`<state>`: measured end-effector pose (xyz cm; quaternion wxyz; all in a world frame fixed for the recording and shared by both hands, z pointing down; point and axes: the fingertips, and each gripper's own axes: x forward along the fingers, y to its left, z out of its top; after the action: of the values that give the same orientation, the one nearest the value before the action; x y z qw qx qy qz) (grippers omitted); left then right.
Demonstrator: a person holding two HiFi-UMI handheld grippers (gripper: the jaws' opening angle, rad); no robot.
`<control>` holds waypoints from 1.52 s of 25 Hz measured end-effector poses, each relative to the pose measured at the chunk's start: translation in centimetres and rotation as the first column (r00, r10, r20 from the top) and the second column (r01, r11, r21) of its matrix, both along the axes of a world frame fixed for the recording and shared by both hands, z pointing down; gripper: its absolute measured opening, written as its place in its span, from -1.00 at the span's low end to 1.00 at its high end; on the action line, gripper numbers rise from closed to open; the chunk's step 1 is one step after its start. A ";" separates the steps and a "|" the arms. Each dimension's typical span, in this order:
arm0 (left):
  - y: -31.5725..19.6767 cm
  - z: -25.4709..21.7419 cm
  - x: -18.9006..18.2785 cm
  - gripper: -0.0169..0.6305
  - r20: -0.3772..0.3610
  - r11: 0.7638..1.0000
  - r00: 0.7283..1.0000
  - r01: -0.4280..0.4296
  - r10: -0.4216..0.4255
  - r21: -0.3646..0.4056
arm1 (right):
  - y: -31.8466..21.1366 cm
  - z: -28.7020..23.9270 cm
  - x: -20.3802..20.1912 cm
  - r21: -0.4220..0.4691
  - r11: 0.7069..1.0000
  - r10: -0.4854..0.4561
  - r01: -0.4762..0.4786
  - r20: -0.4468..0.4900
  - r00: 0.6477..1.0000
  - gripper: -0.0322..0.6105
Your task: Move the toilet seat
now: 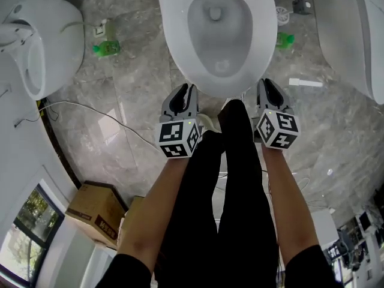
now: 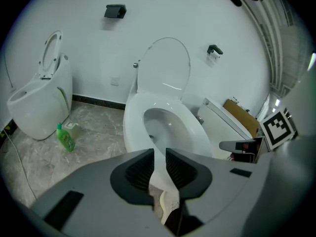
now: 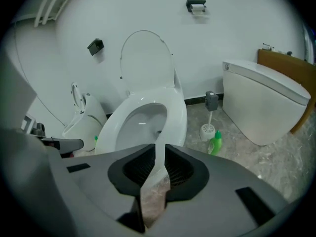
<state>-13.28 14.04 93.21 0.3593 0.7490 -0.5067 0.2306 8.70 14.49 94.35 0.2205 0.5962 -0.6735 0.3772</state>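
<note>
A white toilet (image 1: 219, 80) stands right in front of me, its seat (image 1: 177, 35) lying down on the bowl and its lid (image 2: 165, 65) raised against the wall. My left gripper (image 1: 186, 90) hovers at the bowl's front left edge, jaws a narrow slit apart with nothing between them. My right gripper (image 1: 267, 84) hovers at the front right edge, its jaws likewise a little apart and empty. In the left gripper view the left gripper (image 2: 159, 154) points at the seat (image 2: 193, 132). In the right gripper view the right gripper (image 3: 160, 149) points at the seat (image 3: 178, 116) and the lid (image 3: 146, 58).
Another toilet (image 1: 42, 41) stands at the left and a third (image 1: 354, 29) at the right. Green bottles (image 1: 107, 47) (image 1: 285, 39) and a toilet brush (image 1: 282, 15) sit on the marble floor. A cable (image 1: 90, 110) runs across the floor; a cardboard box (image 1: 96, 212) lies behind me.
</note>
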 end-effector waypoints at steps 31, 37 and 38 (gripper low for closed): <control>-1.2 8.9 1.9 0.08 -0.160 0.923 0.969 0.121 -0.190 -0.365 | -2.7 8.3 -0.9 -0.271 0.954 0.222 -0.131 0.339 0.914 -0.02; -1.2 8.5 1.6 0.04 -0.096 0.915 0.976 0.145 -0.194 -0.378 | -3.0 7.7 -0.6 -0.314 0.938 0.252 -0.150 0.318 0.914 -0.02; -1.2 8.4 1.6 0.02 -0.085 0.911 0.977 0.147 -0.194 -0.386 | -3.0 7.6 -0.6 -0.323 0.935 0.255 -0.149 0.317 0.914 -0.02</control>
<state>-11.63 12.80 101.64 0.5455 0.6313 -0.4937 0.2453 8.14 11.47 101.99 0.1407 0.5464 -0.5731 0.5943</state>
